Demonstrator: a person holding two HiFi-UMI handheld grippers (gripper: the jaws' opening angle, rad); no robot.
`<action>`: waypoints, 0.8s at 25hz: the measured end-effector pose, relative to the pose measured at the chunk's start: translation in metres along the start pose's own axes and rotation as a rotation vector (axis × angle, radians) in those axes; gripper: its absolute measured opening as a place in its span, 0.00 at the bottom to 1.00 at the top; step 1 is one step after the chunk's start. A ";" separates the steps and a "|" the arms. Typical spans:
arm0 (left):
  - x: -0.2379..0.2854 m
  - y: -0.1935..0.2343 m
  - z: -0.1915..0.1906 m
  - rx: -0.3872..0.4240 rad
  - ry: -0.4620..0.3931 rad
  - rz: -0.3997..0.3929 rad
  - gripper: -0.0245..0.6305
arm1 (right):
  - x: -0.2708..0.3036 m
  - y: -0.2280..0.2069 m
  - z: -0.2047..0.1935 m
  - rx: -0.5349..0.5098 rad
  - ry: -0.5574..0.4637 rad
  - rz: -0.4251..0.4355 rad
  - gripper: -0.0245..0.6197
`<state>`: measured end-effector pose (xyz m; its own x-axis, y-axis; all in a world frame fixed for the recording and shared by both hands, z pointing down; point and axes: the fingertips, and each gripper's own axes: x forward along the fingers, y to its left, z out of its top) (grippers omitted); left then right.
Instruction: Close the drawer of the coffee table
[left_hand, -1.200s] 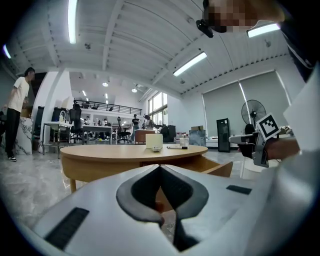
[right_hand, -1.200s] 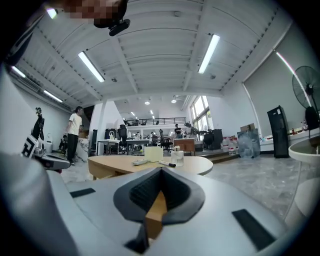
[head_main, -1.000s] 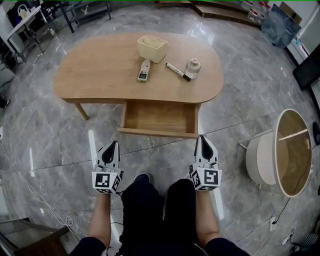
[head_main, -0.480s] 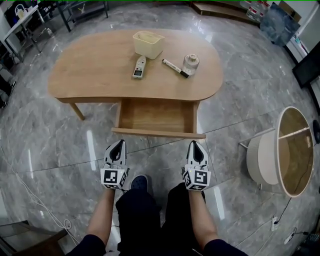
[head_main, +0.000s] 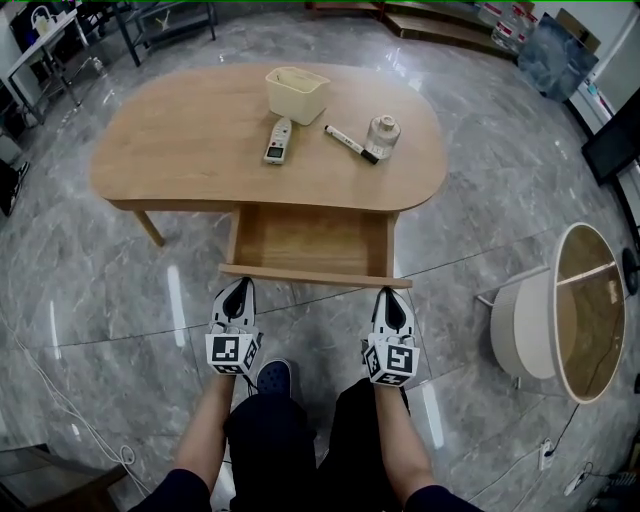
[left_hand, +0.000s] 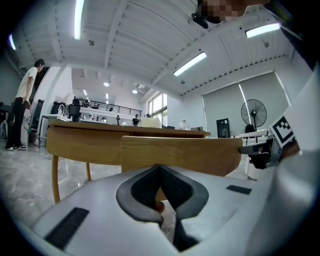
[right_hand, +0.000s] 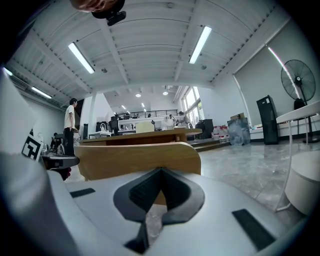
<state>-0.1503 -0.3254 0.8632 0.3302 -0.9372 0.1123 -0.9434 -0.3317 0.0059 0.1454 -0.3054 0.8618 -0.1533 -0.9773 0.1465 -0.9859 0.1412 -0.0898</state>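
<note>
The wooden coffee table stands ahead with its drawer pulled out toward me and nothing visible inside it. The drawer's front panel faces both grippers. My left gripper is shut, its tip just short of the panel's left end. My right gripper is shut too, its tip at the panel's right end. In the left gripper view the drawer front fills the middle just beyond the closed jaws. In the right gripper view the drawer front stands close ahead.
On the tabletop lie a cream box, a remote-like device, a marker and a small jar. A round white side table stands at the right. A cable trails on the marble floor at the left.
Both grippers have moved forward from about knee level to the drawer's front panel. The drawer is still pulled out.
</note>
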 end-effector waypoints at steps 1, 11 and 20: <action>0.001 0.000 0.001 0.004 -0.006 0.002 0.07 | 0.000 0.000 0.000 -0.001 -0.004 -0.005 0.08; 0.003 0.002 0.005 0.030 -0.028 0.022 0.07 | 0.003 0.000 0.004 0.010 -0.018 -0.019 0.08; 0.007 0.002 0.023 0.028 -0.053 0.014 0.07 | 0.009 -0.001 0.023 0.003 -0.034 0.000 0.08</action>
<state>-0.1495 -0.3353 0.8415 0.3190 -0.9459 0.0596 -0.9469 -0.3208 -0.0229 0.1469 -0.3175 0.8409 -0.1511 -0.9821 0.1126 -0.9856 0.1410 -0.0933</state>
